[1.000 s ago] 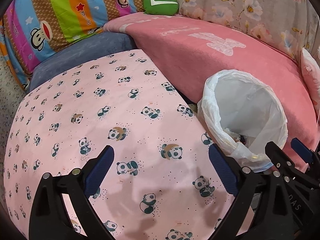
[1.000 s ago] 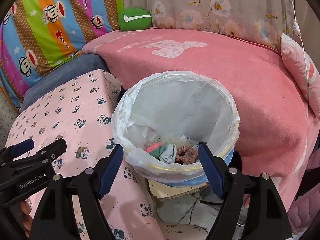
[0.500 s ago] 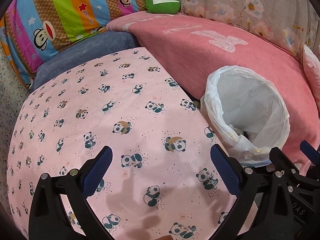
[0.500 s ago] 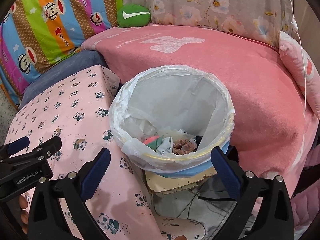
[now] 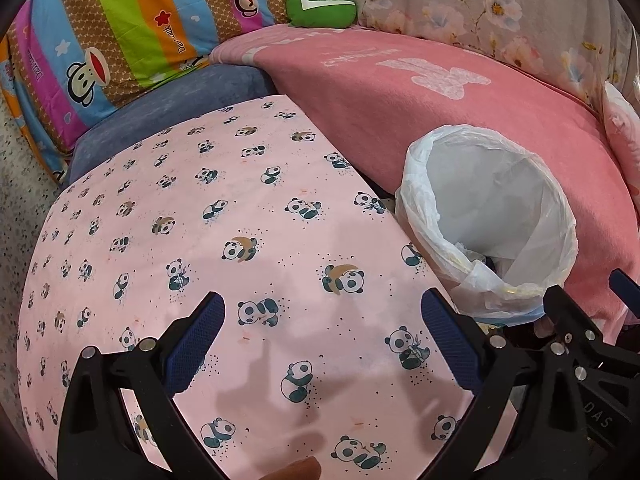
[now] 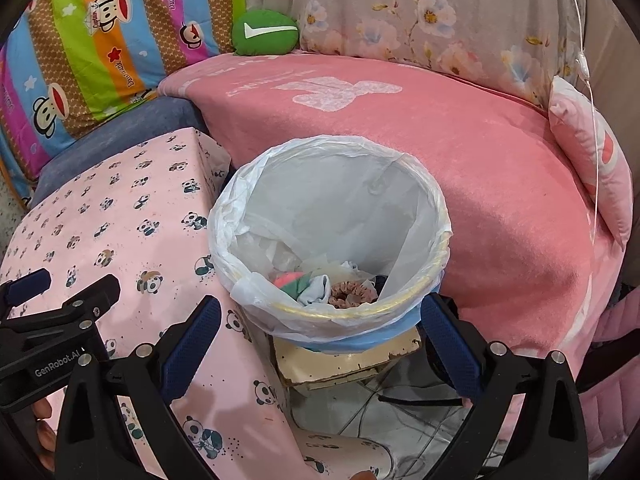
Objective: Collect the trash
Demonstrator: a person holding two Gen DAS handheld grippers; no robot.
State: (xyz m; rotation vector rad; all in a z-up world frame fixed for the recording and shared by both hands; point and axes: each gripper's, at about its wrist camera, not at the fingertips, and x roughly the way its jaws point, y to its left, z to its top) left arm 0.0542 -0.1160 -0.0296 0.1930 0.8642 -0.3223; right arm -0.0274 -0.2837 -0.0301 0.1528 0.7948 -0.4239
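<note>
Far left, the striped cartoon-monkey quilt (image 6: 92, 44) carries script lettering, only partly legible, reading roughly "Captain" above a monkey head and "Dau! frank" along the stripes. Below it lies a blue-grey plush cushion (image 5: 176, 100).

Your left gripper (image 5: 322, 342) hovers over the pink panda-print cover (image 5: 224, 232), a smooth cotton sheet stretched over a box-like form. Its jaws stand wide apart with nothing between the blue mesh-textured pads (image 5: 196, 344). In the right wrist view its black body bears the white label "GenRobot.AI".

At centre back, a green rounded plush (image 6: 266, 32) shows a white swoosh mark. It rests at the edge of the pink fleece blanket (image 6: 500, 168), which has a pale woven figure and faint, unreadable lettering.

The trash bin (image 6: 332, 316) stands just beside the panda cover, against the blanket's drape. It is round, lined with a thin, crinkled, translucent white bag folded over a rim. The collected trash (image 6: 320, 284) lies at its bottom: crumpled fabric scraps in pink, green and white, and a ruffled brownish scrunchie.

Your right gripper (image 6: 320, 342) hangs just above the bin's near rim, fully spread and empty.

Far right, a floral grey cloth (image 6: 440, 12) backs a pink pillow (image 6: 592, 160); a thin white cord (image 6: 588, 92) hangs before them.
</note>
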